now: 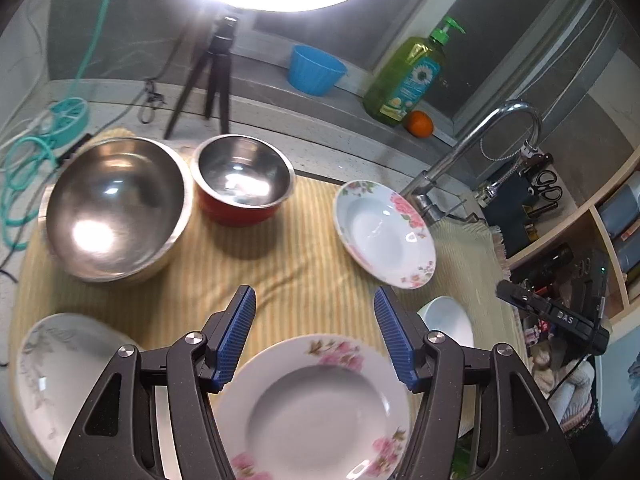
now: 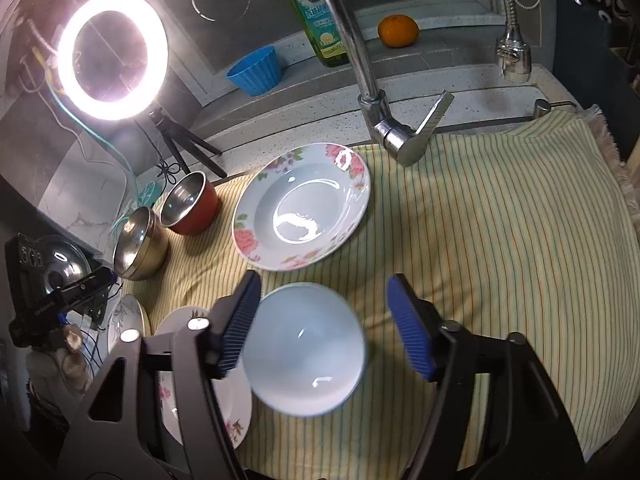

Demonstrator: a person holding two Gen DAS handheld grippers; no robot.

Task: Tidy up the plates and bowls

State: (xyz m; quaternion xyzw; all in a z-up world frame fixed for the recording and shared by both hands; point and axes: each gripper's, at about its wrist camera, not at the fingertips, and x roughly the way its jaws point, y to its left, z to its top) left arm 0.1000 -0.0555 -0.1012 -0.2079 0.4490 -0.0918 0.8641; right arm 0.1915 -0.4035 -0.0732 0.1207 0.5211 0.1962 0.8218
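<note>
On the striped yellow cloth (image 1: 304,264) my left gripper (image 1: 315,294) is open above a pink-flowered plate (image 1: 316,408), with nothing between its pads. Beyond it stand a large steel bowl (image 1: 116,208), a red steel-lined bowl (image 1: 240,180) and a second flowered plate (image 1: 384,232). A grey-patterned plate (image 1: 60,376) lies at the near left. My right gripper (image 2: 324,280) is open over a plain white bowl (image 2: 304,348). The bowl sits between its fingers, close to the left pad and apart from the right one. The second flowered plate (image 2: 300,208) lies just ahead of it.
A chrome faucet (image 2: 360,60) rises behind the cloth. A lit ring light (image 2: 112,56) on a tripod stands at the back left. On the ledge are a blue cup (image 2: 256,70), a green soap bottle (image 1: 408,76) and an orange (image 2: 398,30). Bare cloth (image 2: 500,240) stretches right.
</note>
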